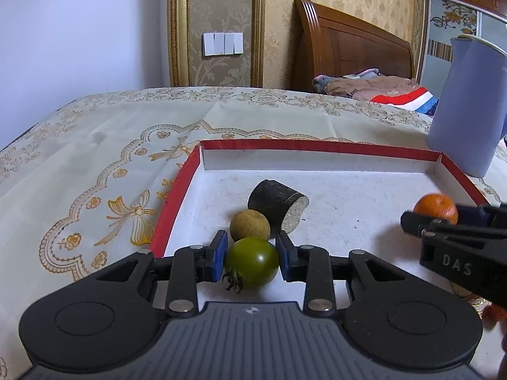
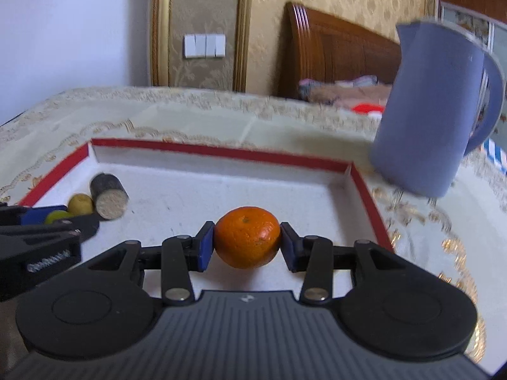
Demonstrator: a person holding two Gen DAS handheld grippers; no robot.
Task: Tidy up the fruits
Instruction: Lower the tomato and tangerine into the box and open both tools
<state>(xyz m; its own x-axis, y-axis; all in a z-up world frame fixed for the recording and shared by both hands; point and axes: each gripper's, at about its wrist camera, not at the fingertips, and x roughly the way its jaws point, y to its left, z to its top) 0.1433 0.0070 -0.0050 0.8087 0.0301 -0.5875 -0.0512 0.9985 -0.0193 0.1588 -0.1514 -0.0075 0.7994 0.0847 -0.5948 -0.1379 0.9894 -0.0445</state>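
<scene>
My left gripper [image 1: 252, 258] is shut on a green tomato [image 1: 252, 261], stem toward the camera, over the near left part of a red-rimmed white tray [image 1: 317, 147]. Just beyond it in the tray lie a small tan round fruit [image 1: 249, 224] and a dark cut stub [image 1: 275, 207] with a pale cut face. My right gripper [image 2: 247, 245] is shut on an orange mandarin [image 2: 247, 237] above the tray floor [image 2: 221, 186]. In the left wrist view the mandarin [image 1: 435, 206] shows at the right. The tan fruit [image 2: 81, 204] and stub [image 2: 107, 194] sit at the tray's left side.
A blue-grey pitcher [image 1: 465, 107] stands on the patterned tablecloth [image 1: 95, 164] past the tray's far right corner, also seen as the pitcher [image 2: 437, 107] in the right wrist view. Behind the table are a wooden bed headboard [image 1: 348, 41] and folded cloths.
</scene>
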